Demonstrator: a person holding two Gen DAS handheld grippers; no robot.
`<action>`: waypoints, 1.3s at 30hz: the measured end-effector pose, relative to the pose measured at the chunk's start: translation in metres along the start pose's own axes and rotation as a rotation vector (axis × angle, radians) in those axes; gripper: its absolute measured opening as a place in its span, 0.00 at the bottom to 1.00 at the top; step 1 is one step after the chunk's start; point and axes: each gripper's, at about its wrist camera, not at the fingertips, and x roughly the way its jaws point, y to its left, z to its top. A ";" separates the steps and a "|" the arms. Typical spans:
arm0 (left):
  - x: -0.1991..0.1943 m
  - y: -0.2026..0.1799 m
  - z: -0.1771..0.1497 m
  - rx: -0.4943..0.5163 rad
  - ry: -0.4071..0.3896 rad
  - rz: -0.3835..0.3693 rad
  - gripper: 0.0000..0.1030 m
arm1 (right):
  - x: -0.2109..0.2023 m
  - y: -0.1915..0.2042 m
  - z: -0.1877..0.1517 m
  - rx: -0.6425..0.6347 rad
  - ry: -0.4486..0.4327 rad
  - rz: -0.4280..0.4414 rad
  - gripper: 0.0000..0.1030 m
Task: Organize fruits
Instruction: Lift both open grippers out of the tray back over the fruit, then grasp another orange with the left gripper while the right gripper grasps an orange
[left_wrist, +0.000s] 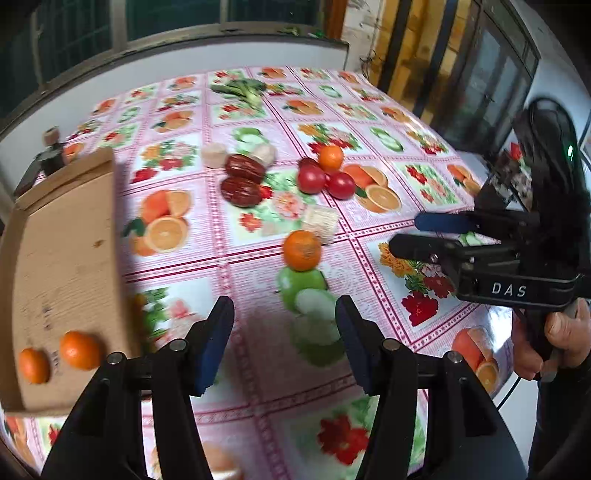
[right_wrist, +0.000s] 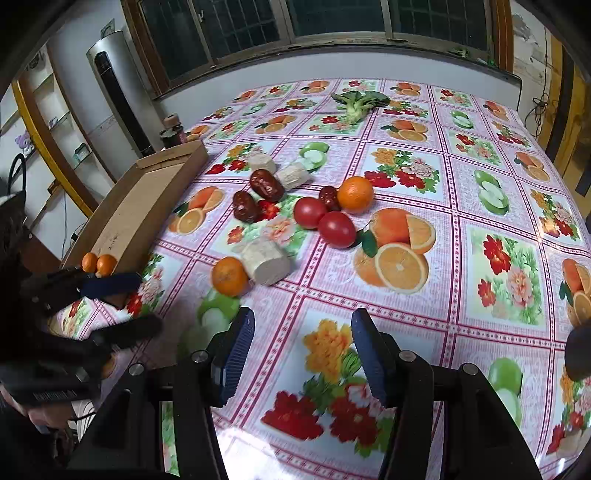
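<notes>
my cardboard tray (right_wrist: 140, 210) on the table's left edge with two small oranges (right_wrist: 99, 263) inside, rest of the fruit (right_wrist: 325, 218) loose mid-tablecloth (right_wrist: 480, 258), my left gripper (left_wrist: 284, 339) and right gripper (right_wrist: 303, 350) both spread wide, nothing held

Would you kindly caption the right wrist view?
Open right gripper over fruit-print tablecloth; two oranges in cardboard tray.

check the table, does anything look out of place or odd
A head of broccoli lies alone at the far edge of the table, well apart from the fruit cluster. Only two oranges sit in the cardboard tray; the other fruit lies loose on the cloth.
</notes>
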 end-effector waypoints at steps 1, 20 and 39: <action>0.007 -0.003 0.003 0.009 0.010 0.003 0.54 | 0.002 -0.002 0.002 0.002 -0.004 0.000 0.55; 0.066 -0.002 0.036 0.013 0.047 -0.047 0.47 | 0.082 -0.052 0.087 0.091 0.002 -0.013 0.42; 0.029 0.024 0.024 -0.043 -0.007 -0.055 0.27 | 0.029 -0.018 0.067 0.055 -0.083 0.048 0.33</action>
